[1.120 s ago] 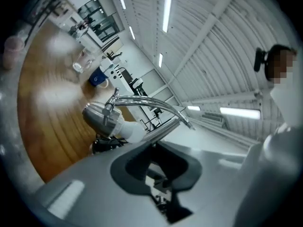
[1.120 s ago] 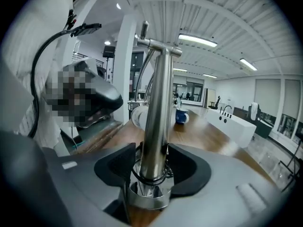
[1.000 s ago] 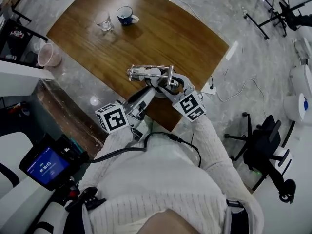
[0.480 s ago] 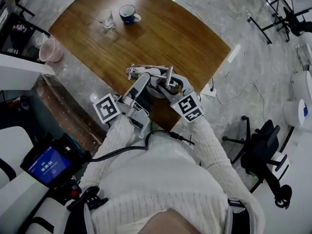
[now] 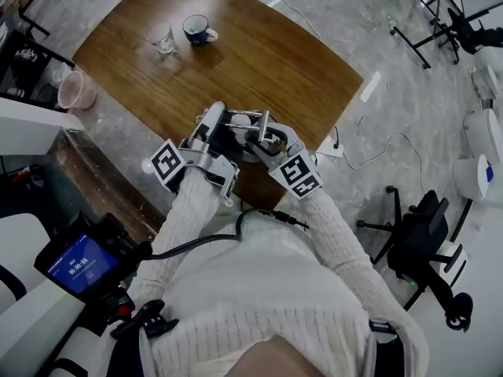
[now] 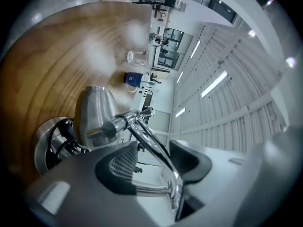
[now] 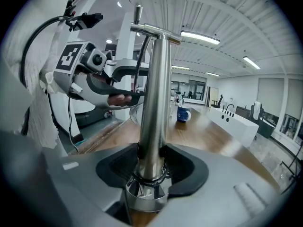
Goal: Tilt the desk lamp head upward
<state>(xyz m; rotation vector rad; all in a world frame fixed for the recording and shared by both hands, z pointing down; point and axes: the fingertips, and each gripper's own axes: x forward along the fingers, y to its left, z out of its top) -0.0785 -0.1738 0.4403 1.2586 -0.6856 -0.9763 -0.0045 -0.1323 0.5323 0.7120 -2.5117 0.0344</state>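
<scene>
Left claw [image 6: 154, 161] wide, closing round the lamp's thin arm [image 6: 147, 137], not yet pinching — right claw [image 7: 152, 168] clamps the post [image 7: 154, 98]. Wood table [image 5: 267, 61], mug [image 5: 195, 29]; marbled floor [image 5: 369, 22].

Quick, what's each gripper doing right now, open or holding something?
Left gripper: jaws apart and closing, the thin lamp arm between them, not yet clamped.
Right gripper: closed on the lamp post.

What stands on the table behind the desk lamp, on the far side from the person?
A blue mug and a clear glass stand close together on the wooden table, well beyond the desk lamp. The tabletop under the lamp's base is hidden.
</scene>
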